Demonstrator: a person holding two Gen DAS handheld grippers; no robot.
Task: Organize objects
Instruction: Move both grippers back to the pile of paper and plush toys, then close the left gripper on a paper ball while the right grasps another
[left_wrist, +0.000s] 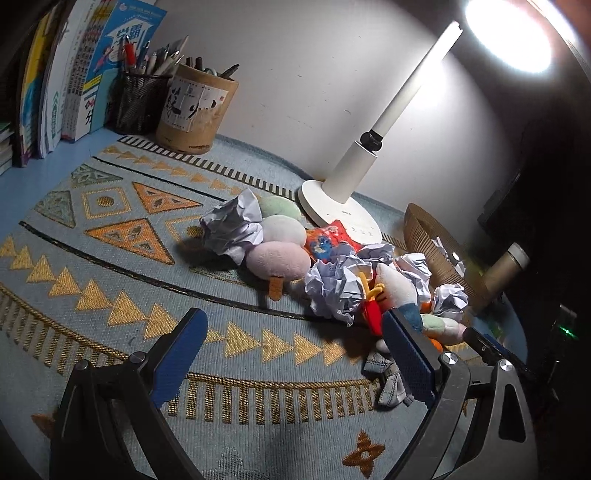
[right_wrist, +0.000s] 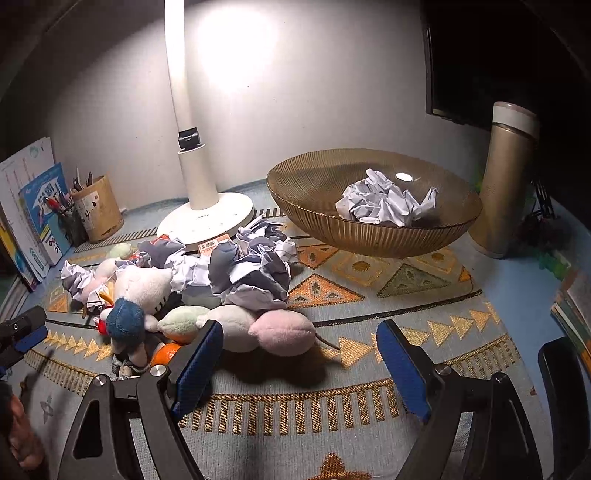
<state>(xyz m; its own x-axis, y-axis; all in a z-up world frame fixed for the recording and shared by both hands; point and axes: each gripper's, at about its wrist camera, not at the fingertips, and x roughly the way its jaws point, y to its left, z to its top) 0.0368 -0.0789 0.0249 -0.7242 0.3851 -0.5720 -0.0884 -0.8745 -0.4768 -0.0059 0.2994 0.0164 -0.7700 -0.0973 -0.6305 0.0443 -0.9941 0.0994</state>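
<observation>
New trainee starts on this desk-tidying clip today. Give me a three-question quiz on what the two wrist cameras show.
1. True or false: the ribbed bowl holds crumpled paper.
2. What stands right of the bowl? A) books B) a tall flask C) a pen cup
3. Fill in: the left gripper and the right gripper are both ____, with nothing between the fingers.

Key: 1 true. 2 B, the flask. 3 open.
</observation>
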